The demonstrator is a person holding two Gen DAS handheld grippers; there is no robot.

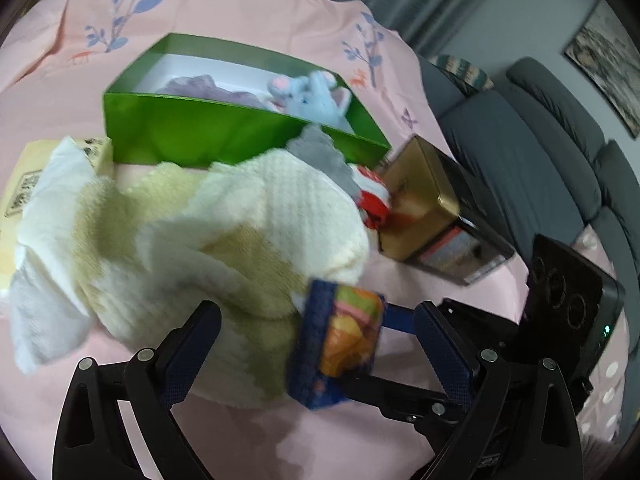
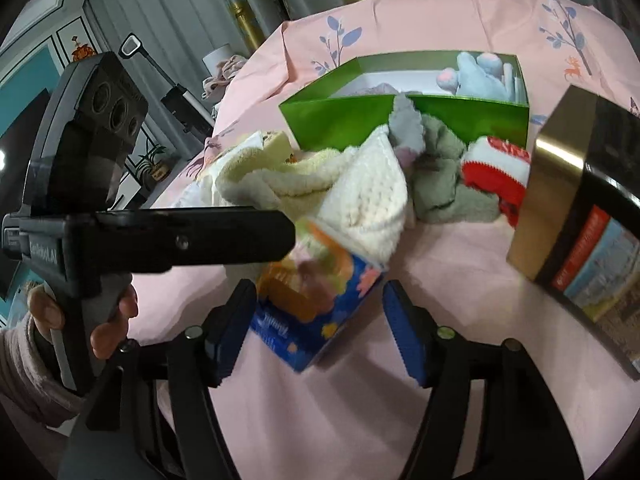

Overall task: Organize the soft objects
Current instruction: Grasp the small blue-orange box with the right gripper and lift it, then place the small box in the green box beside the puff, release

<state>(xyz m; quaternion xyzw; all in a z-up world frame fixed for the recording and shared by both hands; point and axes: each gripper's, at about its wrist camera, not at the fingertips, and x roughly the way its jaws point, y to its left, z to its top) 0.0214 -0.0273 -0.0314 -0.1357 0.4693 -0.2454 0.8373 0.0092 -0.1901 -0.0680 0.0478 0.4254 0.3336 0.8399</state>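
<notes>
Surface: pink leaf-printed cloth (image 2: 440, 280) over the counter.
Stowed: blue plush mouse (image 1: 310, 98) and a mauve cloth (image 1: 200, 84) lie inside the green open-topped cardboard box (image 1: 224, 136).
Outstanding: cream-and-yellow knitted towel (image 1: 224, 232), grey-green fleece cloth (image 2: 440, 168) and red-and-white knitted sock (image 2: 496, 172) heaped at the box's 6 o'clock.
Packet: blue printed tissue pack (image 2: 320, 304) beside the towel.
Left hand-held gripper (image 1: 316, 344): jaws apart, gripping nothing.
Right hand-held gripper (image 2: 320, 328): spread around the packet, pads clear.
Progress: judged under halfway.
</notes>
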